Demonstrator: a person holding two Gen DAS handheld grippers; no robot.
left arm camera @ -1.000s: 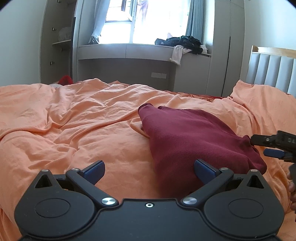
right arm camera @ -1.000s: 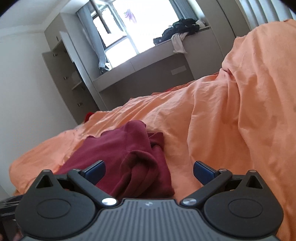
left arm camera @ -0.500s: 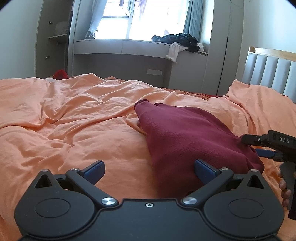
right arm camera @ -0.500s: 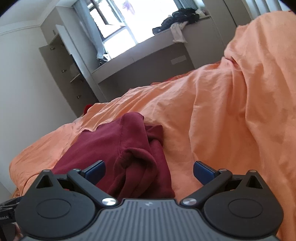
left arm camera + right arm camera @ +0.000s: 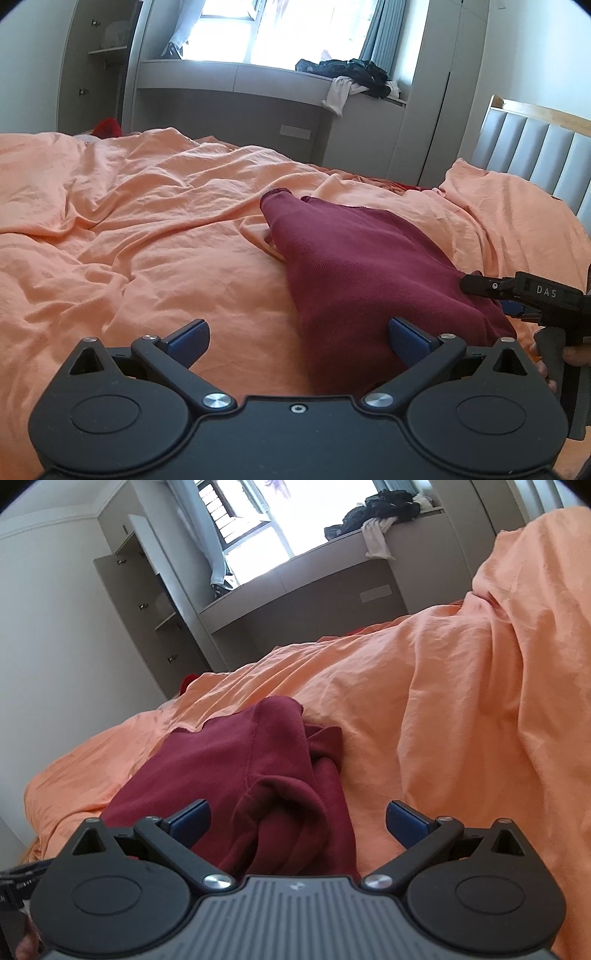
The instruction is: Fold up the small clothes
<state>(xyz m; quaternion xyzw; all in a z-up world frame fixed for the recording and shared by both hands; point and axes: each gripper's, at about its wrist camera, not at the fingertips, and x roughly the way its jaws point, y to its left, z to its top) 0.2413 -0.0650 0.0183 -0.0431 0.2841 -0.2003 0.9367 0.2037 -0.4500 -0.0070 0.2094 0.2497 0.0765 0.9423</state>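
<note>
The dark red garment (image 5: 354,266) lies on the bed, on the orange bedcover (image 5: 129,229), spread partly flat with one narrow end reaching toward 11 o'clock in the left wrist view. Its near edge is cut off there by the body of the left hand-held gripper (image 5: 297,338), so the hem closest to the camera cannot be seen. In the right wrist view the garment (image 5: 236,768) shows a bunched, rolled fold at its near end, and the layers under that fold are hidden; whether it is a sleeve or a leg cannot be told. The fabric is a fine knit, uniform in colour.

The left hand-held gripper is released: its two blue-padded fingers stand wide apart, with one finger (image 5: 408,338) over the garment's near edge and the other over bare bedcover. The right hand-held gripper (image 5: 297,819) is likewise released, fingers spread wide, the bunched fold lying between them and below. In the left wrist view this gripper (image 5: 517,291) enters at 3 o'clock, just beside the garment's right edge; contact cannot be confirmed. Part of a hand (image 5: 543,362) grips its handle, mostly cut off by the frame.

At 1 o'clock, a heap of dark clothes (image 5: 347,72) sits on the window ledge. A grey padded headboard (image 5: 535,155) stands at 2 o'clock.
</note>
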